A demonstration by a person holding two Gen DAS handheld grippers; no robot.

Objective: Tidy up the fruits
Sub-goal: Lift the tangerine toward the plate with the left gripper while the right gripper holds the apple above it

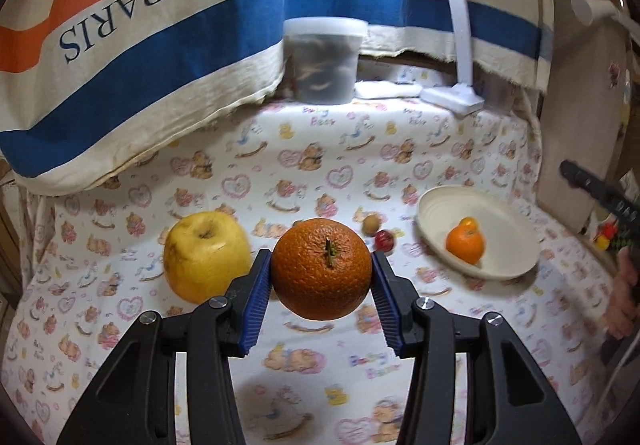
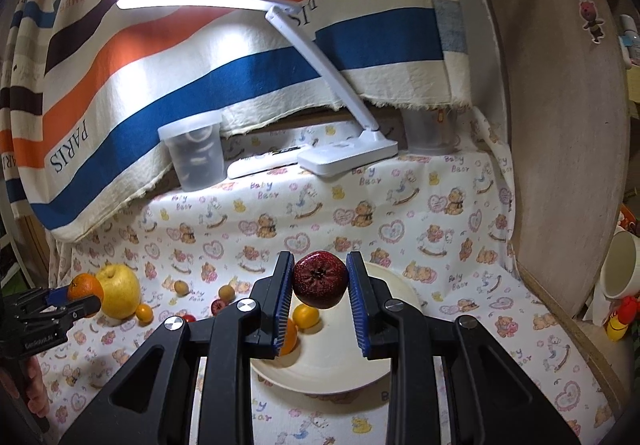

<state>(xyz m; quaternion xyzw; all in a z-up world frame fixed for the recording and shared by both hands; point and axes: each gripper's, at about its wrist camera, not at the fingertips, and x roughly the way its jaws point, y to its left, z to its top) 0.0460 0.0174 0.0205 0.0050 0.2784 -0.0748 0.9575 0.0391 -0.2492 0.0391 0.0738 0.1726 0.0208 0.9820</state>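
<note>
A large orange (image 1: 321, 268) is seen clamped between the blue pads of the left tongs (image 1: 321, 277), lifted clear of the counter (image 1: 320, 173), its shadow falling on the bear-print cloth beneath. In the right wrist view, a dark red fruit (image 2: 320, 279) is gripped in the same way by the right tongs (image 2: 320, 285), held above a cream-coloured plate (image 2: 360, 377).

Two small orange citrus fruits (image 2: 306, 316) are pictured already lying on that plate, one partly hidden behind a blue pad. Just beside the held orange, to its left in the left wrist view, a big yellow apple-like fruit (image 1: 206, 255) is shown resting on the cloth. Between the orange and the plate (image 1: 440, 205), a small brown round fruit (image 1: 371, 224) and a small red one (image 1: 384, 240) are seen lying close together. More small fruits, among them a small orange one (image 2: 144, 313) touching the yellow fruit (image 2: 119, 291), are scattered on the cloth in the right wrist view.

At the back of the counter, a lidded translucent tub (image 1: 324, 59) and the base of a lit white desk lamp (image 1: 452, 95) are set below a striped cloth (image 1: 140, 57) printed with "PARIS". A person's hand (image 1: 624, 297) is glimpsed at the right edge of the left wrist view.
</note>
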